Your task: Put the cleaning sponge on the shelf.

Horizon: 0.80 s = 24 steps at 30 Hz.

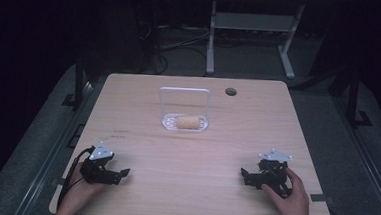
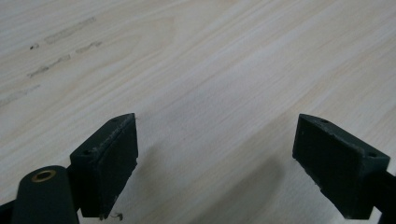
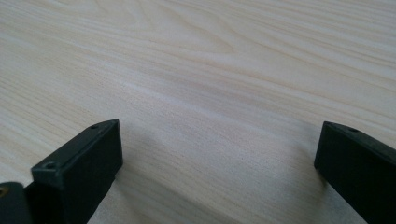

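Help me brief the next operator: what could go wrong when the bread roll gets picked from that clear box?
The clear box looks light, with its lid standing upright behind; a push may slide or tip it. The bread roll is soft, so a hard squeeze could crush it. Both the left tongs and the right tongs rest open, far from it, so the long reach needs care.

You see light wooden bench (image 1: 195,153), round cable hole (image 1: 230,92) near far right corner, faint dark marks (image 1: 121,132) on left half. Beyond far edge, white-legged desk frame (image 1: 253,36) on dark floor, cables (image 1: 175,44) beside it.
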### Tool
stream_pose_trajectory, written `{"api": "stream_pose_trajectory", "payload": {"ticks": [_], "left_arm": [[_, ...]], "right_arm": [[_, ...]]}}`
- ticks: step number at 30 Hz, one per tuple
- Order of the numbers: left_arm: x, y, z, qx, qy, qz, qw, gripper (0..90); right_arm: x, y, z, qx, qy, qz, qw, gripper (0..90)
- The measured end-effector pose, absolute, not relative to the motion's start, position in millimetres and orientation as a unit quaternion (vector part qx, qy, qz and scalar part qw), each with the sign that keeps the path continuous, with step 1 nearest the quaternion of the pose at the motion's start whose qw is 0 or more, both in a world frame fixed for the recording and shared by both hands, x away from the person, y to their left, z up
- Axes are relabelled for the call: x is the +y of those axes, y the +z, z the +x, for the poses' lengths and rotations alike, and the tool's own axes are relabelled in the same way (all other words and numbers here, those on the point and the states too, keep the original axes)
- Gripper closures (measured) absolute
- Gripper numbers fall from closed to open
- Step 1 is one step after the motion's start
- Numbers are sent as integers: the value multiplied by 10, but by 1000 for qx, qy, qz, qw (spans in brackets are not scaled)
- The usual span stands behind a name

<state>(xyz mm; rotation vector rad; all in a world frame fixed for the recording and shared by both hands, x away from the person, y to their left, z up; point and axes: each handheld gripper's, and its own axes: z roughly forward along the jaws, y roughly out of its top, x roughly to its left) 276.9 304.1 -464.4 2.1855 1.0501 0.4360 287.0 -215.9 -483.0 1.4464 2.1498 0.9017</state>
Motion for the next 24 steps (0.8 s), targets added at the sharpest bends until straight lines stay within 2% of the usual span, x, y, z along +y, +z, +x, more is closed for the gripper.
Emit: {"api": "stream_pose_trajectory", "payload": {"ticks": [24], "left_arm": [[3074,-4749,2740,392,172,831,355,128]], "right_arm": [[-2159,-4829,2870,769,321,517,198,5]]}}
